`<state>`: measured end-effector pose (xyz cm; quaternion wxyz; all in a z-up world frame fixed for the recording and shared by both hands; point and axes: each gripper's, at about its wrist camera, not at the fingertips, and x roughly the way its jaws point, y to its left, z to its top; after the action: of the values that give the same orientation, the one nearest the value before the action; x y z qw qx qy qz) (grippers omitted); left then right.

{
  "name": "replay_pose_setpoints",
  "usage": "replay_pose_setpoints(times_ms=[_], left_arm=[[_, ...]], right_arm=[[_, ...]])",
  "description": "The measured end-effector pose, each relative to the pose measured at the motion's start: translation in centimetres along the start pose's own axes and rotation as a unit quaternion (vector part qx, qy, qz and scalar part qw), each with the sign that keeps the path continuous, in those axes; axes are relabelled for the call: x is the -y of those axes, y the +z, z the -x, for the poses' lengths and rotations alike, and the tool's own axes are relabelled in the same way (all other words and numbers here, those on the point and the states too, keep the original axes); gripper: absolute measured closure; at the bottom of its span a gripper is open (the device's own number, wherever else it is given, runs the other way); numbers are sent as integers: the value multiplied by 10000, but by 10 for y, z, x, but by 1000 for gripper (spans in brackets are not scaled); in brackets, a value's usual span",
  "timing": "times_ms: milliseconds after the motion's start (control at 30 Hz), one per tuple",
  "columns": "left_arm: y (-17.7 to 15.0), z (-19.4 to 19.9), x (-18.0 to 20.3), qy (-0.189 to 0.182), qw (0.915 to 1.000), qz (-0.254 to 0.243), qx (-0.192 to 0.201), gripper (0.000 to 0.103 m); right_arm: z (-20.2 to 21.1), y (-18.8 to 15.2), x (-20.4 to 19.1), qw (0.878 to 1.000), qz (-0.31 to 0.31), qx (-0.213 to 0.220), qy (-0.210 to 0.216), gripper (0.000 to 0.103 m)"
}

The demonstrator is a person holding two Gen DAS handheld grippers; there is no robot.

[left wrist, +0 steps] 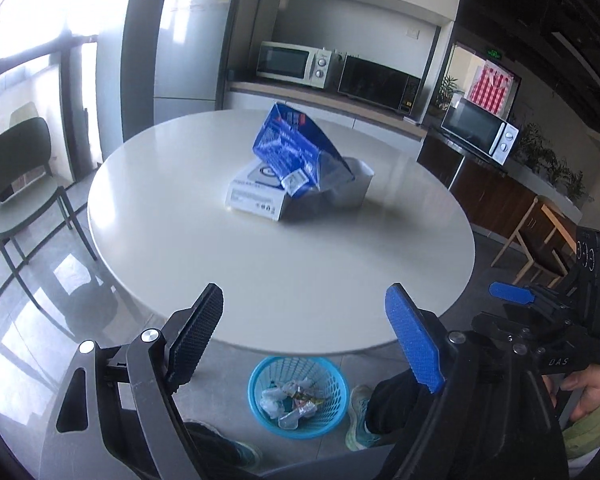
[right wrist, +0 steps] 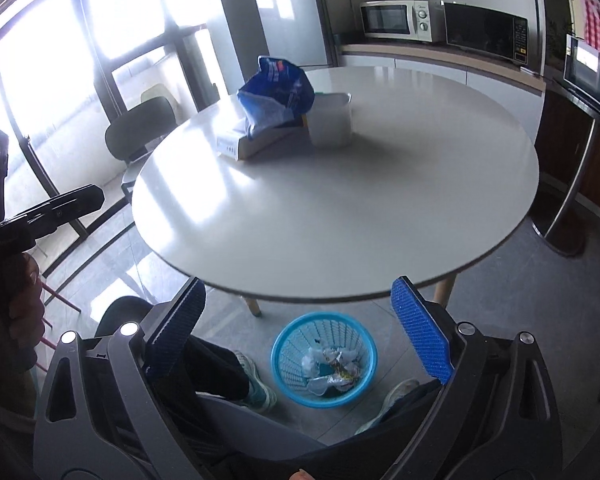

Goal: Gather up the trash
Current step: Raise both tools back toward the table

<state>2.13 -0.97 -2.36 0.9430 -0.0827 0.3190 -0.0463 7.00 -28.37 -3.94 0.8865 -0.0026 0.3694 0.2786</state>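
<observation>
A blue mesh trash basket (left wrist: 298, 396) (right wrist: 324, 358) stands on the floor under the near edge of a round white table (left wrist: 280, 264) (right wrist: 340, 216); crumpled wrappers (left wrist: 290, 400) (right wrist: 332, 366) lie inside it. My left gripper (left wrist: 304, 332) is open and empty above the basket. My right gripper (right wrist: 298, 326) is open and empty, also above the basket. On the table's far side sit a blue bag (left wrist: 296, 152) (right wrist: 278, 94), a white box (left wrist: 256, 194) (right wrist: 240, 142) under it, and a white container (left wrist: 350, 188) (right wrist: 332, 120).
The person's feet (left wrist: 360, 420) (right wrist: 256, 384) flank the basket. A dark green chair (left wrist: 20, 188) (right wrist: 140, 132) stands left of the table. A fridge (left wrist: 192, 48), microwaves (left wrist: 296, 64) on a counter, and wooden chairs (left wrist: 540, 240) are beyond.
</observation>
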Motion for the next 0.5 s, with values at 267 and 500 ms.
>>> replay_pose_setpoints(times_ms=[267, 500], left_arm=[[38, -11, 9, 216, 9996, -91, 178, 20], [64, -37, 7, 235, 9996, 11, 125, 20]], right_arm=[[-1, 44, 12, 9995, 10, 231, -218, 13], [-20, 84, 28, 9989, -56, 312, -348, 14]])
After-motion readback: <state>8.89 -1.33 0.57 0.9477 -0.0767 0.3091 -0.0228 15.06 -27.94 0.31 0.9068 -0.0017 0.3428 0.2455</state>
